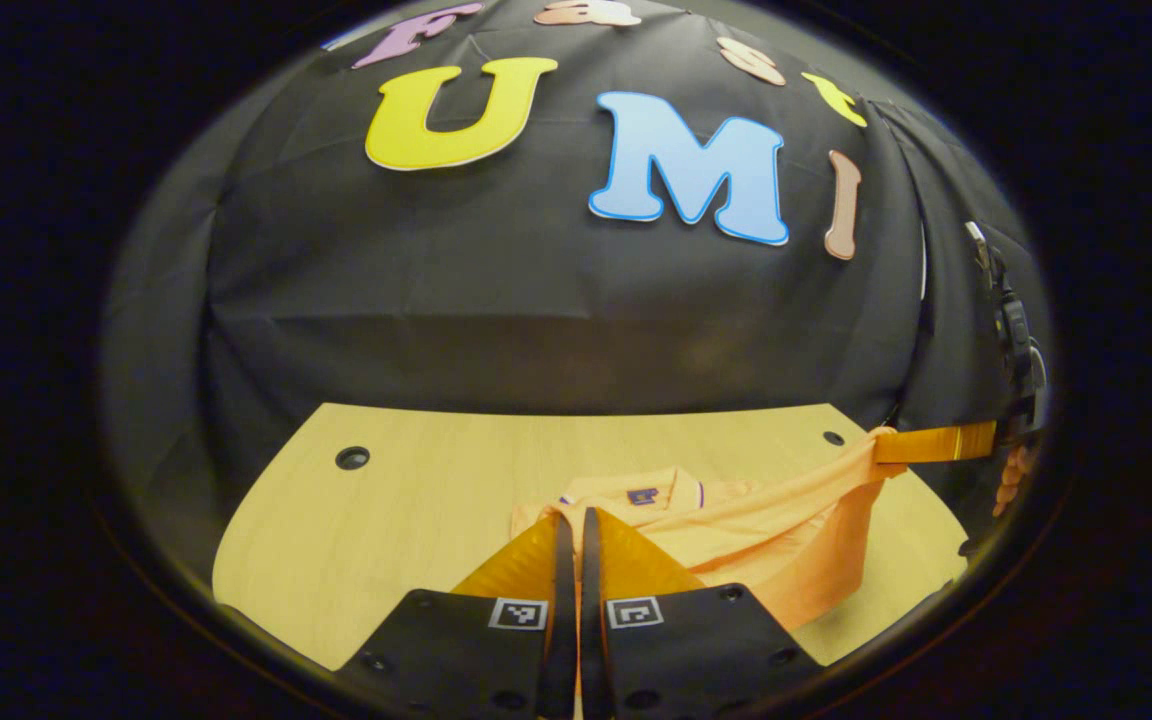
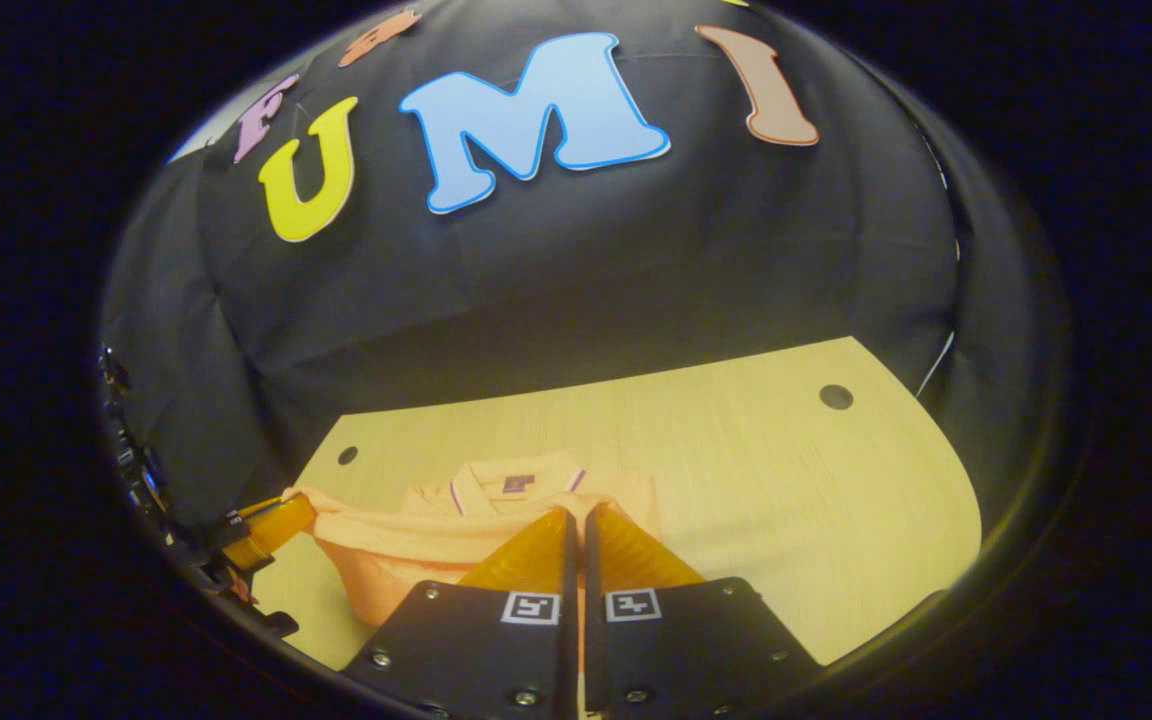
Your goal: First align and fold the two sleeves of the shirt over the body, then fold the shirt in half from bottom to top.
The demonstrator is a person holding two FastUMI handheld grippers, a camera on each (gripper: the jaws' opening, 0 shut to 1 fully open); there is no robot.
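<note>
With the left gripper [image 1: 572,520] and right gripper [image 2: 576,518] each clenched on the shirt's [image 1: 776,540] hem, apparently lifted ahead of the collar [image 2: 516,478], uneven pulling could skew the fold or slip the fabric onto the table [image 2: 786,470].

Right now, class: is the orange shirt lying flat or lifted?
Lifted in part: both grippers pinch the shirt, hem raised off the table, collar end resting.

Right gripper [image 2: 577,520] pinched on lifted shirt [image 2: 436,545] hem; left gripper [image 2: 281,515] holds other corner above table [image 2: 786,480].
</note>
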